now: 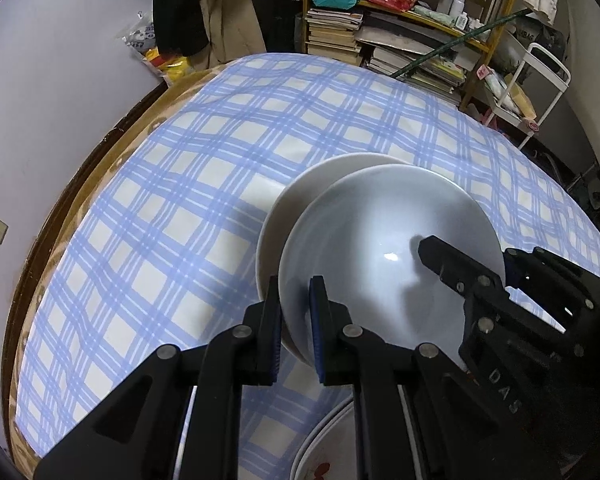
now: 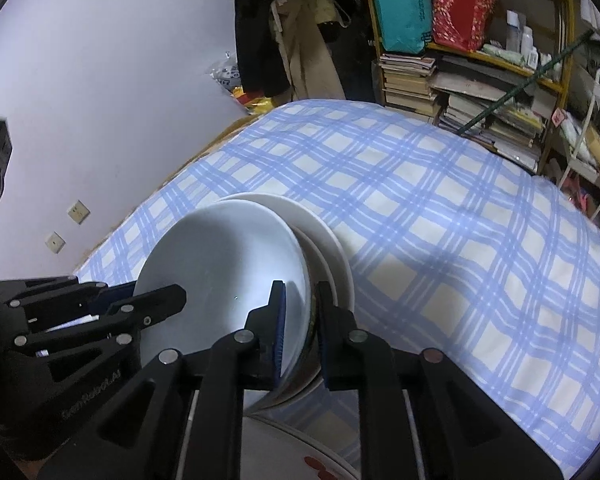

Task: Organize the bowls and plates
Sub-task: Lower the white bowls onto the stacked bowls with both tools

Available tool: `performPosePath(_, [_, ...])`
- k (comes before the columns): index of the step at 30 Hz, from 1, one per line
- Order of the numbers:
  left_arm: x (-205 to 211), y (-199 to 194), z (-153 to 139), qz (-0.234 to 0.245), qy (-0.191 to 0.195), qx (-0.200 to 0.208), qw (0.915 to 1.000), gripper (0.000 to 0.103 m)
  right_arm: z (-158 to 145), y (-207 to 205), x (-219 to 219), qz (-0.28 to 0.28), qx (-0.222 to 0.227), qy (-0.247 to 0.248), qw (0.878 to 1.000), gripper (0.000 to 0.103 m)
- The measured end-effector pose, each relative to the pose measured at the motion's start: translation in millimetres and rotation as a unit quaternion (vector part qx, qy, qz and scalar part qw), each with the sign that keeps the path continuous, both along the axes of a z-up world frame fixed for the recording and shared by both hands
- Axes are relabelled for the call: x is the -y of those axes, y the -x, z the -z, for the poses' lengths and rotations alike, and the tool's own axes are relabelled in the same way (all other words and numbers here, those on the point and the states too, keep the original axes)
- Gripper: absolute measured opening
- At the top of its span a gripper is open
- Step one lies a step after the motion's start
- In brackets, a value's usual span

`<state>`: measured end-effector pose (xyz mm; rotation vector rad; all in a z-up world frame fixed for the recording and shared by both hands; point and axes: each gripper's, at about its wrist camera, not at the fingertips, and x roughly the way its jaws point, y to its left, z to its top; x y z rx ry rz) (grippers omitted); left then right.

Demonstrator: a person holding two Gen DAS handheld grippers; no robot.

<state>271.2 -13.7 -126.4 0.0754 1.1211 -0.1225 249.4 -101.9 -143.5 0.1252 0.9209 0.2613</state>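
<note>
Left gripper (image 1: 296, 312) pinches the bowl's (image 1: 380, 232) rim at eight o'clock. Right gripper (image 2: 300, 320) straddles the four o'clock rim, jaws narrow, grip unclear.

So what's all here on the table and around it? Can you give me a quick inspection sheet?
Surface: table with blue checked cloth.
Job's things: grey bowl tilted over a white bowl; patterned plate at the near edge.
Clutter: nothing seen on the cloth.
Grippers: left gripper pinches the grey bowl's rim; right gripper straddles the opposite rim, pad contact unclear.
Cables: nothing seen.
Surroundings: shelf of books, hanging clothes, white cart.
</note>
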Motion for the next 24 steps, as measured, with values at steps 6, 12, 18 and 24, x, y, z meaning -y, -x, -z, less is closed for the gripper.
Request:
performPosePath(6, [1.6,0.7,0.3,0.003,-0.009,0.004,0.9999,0.014,-2.7,1.6,-0.7,-0.006,-0.001,0.01,1.0,0.019])
performPosePath(12, [3.2,1.3,0.7,0.007,-0.013,0.003,0.9999,0.014,-5.9,2.5,4.4,-0.005,-0.006,-0.003,1.0,0.019])
performPosePath(18, [4.2,2.2,1.3,0.01,-0.017,0.005,0.9998,0.014,-7.9,0.9,15.5,0.001,-0.023,-0.052,0.998,0.021])
performPosePath(24, [5.4,2.7,0.6,0.009,-0.023,0.008,0.9997,0.013,-8.6,2.0,18.1,0.007,-0.014,-0.051,0.999,0.022])
